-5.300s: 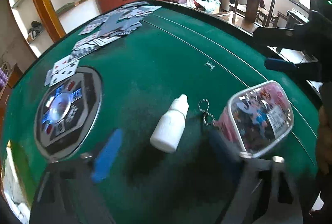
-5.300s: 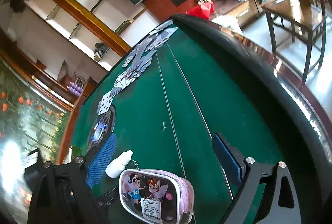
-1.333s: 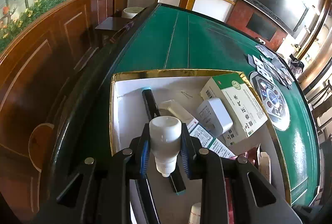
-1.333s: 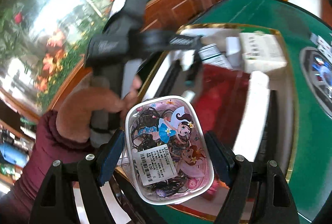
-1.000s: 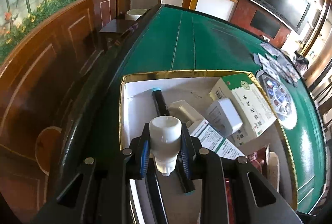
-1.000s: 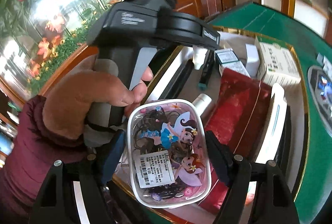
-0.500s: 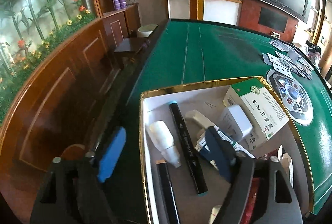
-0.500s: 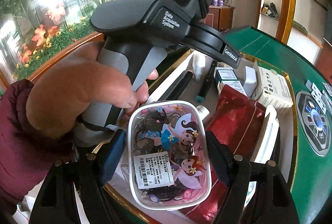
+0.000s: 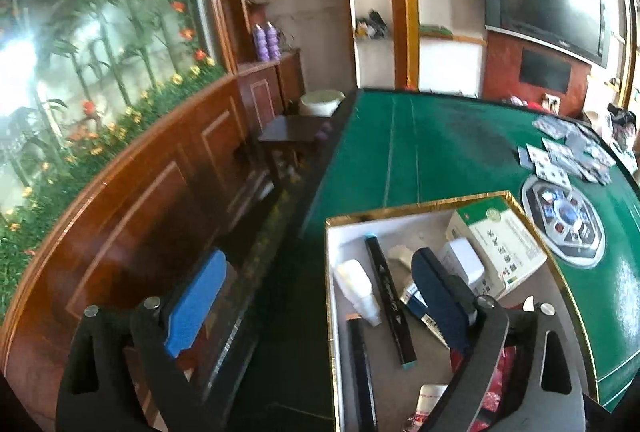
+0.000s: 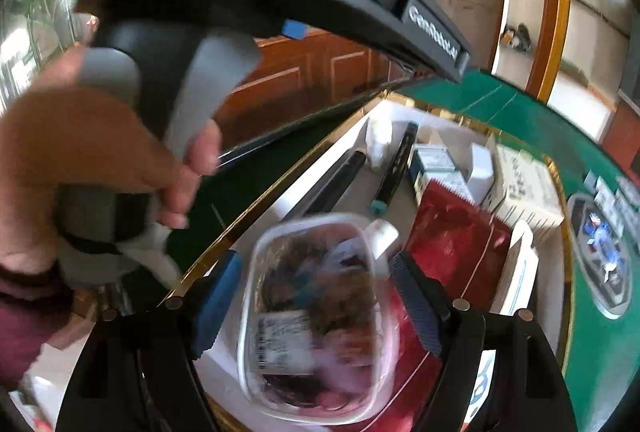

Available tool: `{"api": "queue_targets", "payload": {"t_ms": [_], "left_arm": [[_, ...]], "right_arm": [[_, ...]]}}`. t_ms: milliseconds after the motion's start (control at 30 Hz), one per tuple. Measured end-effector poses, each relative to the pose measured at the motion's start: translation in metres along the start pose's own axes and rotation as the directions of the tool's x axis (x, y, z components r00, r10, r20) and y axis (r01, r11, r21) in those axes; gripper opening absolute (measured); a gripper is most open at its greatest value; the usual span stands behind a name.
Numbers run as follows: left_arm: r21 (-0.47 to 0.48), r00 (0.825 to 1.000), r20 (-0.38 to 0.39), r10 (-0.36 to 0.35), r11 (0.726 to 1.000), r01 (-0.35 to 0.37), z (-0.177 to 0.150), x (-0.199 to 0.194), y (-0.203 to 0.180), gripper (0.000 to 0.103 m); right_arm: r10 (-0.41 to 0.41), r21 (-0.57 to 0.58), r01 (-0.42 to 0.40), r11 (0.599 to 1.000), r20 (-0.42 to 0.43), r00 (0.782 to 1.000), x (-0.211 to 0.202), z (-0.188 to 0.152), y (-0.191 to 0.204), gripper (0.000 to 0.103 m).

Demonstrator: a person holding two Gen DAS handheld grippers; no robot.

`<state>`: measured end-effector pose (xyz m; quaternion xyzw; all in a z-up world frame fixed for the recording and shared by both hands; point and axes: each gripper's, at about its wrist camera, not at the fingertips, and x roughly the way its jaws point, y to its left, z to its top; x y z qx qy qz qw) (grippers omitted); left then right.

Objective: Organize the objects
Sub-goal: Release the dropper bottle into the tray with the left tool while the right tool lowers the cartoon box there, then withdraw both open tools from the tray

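A white dropper bottle lies in the gold-rimmed box, beside a black marker. My left gripper hangs above the box's left edge. Its jaws are opening and nothing is between them. In the right wrist view the clear pink cartoon pouch sits between the blue pads of my right gripper, over the near end of the box. The pouch is blurred and low in the grip. The bottle shows at the far end. A hand holds the left gripper's body close on the left.
In the box lie a green-and-white carton, a white adapter, a red packet and a second marker. Playing cards and an octagonal panel are on the green felt. A wood-panelled wall and a small side table are left of the table edge.
The left jaws opened and the white bottle dropped into the box. The left gripper then rose and tilted up. The right gripper stayed over the box with the pouch, which now looks blurred.
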<state>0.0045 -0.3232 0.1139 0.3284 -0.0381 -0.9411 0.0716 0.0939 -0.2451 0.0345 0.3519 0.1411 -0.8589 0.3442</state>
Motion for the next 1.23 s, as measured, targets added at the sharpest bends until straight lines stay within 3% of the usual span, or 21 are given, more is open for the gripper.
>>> {"api": "queue_targets", "payload": {"t_ms": [167, 333, 533, 667, 767, 867, 1000, 1133, 1233], "left_arm": [[-0.020, 0.998, 0.059, 0.027, 0.999, -0.026, 0.002, -0.025, 0.008, 0.099], [-0.037, 0.992, 0.114, 0.054, 0.998, -0.050, 0.000, -0.051, 0.006, 0.103], [-0.054, 0.986, 0.153, 0.070, 0.997, -0.062, -0.006, -0.076, -0.015, 0.103], [-0.076, 0.972, 0.234, 0.013, 0.997, 0.004, -0.017, -0.100, -0.033, 0.103], [-0.146, 0.981, 0.193, 0.036, 0.989, -0.008, -0.030, -0.106, -0.048, 0.103], [-0.154, 0.988, 0.147, 0.044, 0.988, -0.021, -0.039, -0.103, -0.060, 0.103], [-0.204, 0.997, 0.058, 0.044, 0.978, -0.031, -0.058, -0.096, -0.069, 0.103], [-0.261, 0.996, -0.008, 0.093, 0.961, -0.092, -0.073, -0.093, -0.067, 0.103], [-0.275, 0.984, -0.019, 0.179, 0.945, -0.177, -0.080, -0.096, -0.065, 0.103]], "right_arm": [[-0.018, -0.045, 0.020, 0.999, 0.036, 0.999, -0.008, 0.004, 0.006, 0.083], [-0.043, -0.041, 0.047, 0.998, 0.090, 0.995, -0.036, 0.001, 0.002, 0.092], [-0.087, 0.063, 0.076, 0.995, 0.179, 0.980, -0.082, -0.006, -0.027, 0.098], [-0.163, 0.145, 0.132, 0.980, 0.223, 0.961, -0.103, -0.017, -0.058, 0.101], [-0.193, 0.222, 0.142, 0.965, 0.228, 0.954, -0.111, -0.027, -0.084, 0.102], [-0.212, 0.293, 0.142, 0.946, 0.222, 0.952, -0.120, -0.039, -0.106, 0.102], [-0.218, 0.304, 0.147, 0.941, 0.216, 0.952, -0.130, -0.051, -0.116, 0.102], [-0.247, 0.257, 0.192, 0.947, 0.203, 0.948, -0.129, -0.057, -0.113, 0.102], [-0.258, 0.245, 0.207, 0.947, 0.198, 0.946, -0.130, -0.060, -0.114, 0.103]]}}
